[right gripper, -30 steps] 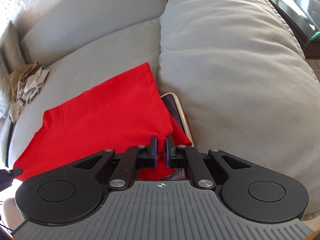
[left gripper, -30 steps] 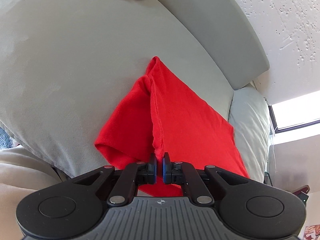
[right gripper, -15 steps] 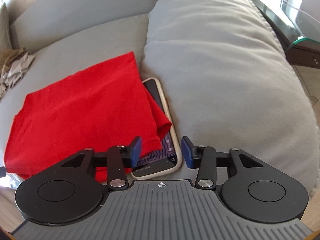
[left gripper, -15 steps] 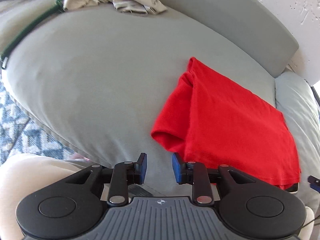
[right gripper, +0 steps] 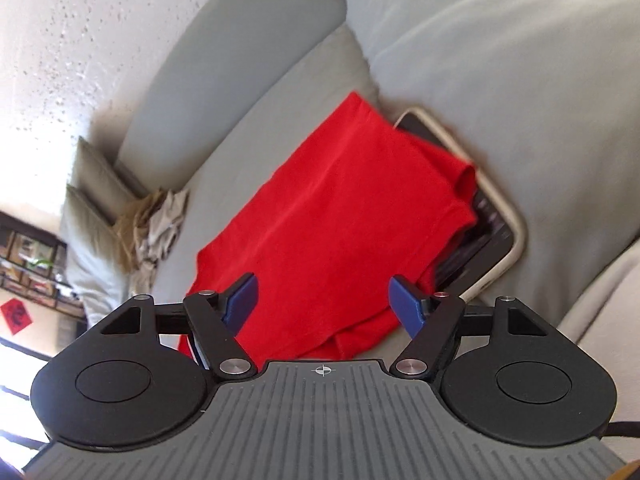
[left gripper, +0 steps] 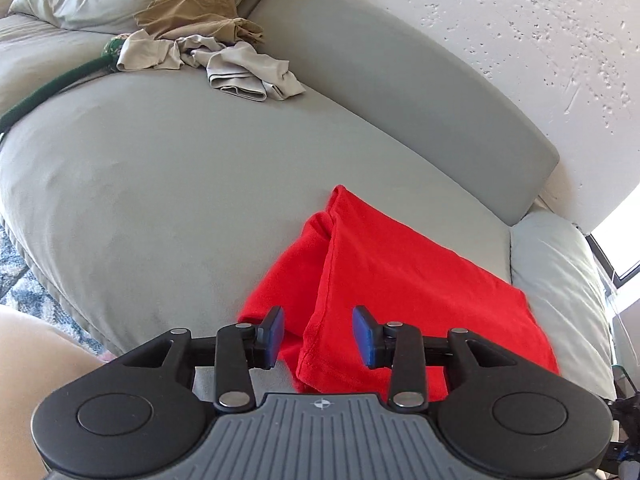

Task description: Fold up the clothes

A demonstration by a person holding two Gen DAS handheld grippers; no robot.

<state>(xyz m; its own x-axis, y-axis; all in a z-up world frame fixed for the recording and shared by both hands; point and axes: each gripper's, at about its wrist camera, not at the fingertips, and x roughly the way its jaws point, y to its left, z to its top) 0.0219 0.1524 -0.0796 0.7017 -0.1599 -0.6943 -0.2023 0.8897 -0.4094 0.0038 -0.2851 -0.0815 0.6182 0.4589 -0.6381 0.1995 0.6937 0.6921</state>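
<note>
Red t-shirt (left gripper: 400, 280) folded on the grey sofa seat (left gripper: 160, 200), soft, light, floppy, best pinched at a near hemmed corner; left gripper (left gripper: 318, 334) and right gripper (right gripper: 324, 300) both opening, clamping nothing.

Grey sofa (left gripper: 168, 184), phone (right gripper: 496, 216), white textured wall (left gripper: 500, 40)

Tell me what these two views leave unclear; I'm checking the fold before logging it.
- Phone, right wrist view: the red garment covers part of it; the screen is blurred and unreadable.
- Red garment's near edge, left wrist view: hidden behind the left gripper.
- Crumpled clothes, left wrist view: a tangle, number of pieces unclear.
- Shelf items, right wrist view: too small and blurred.
</note>
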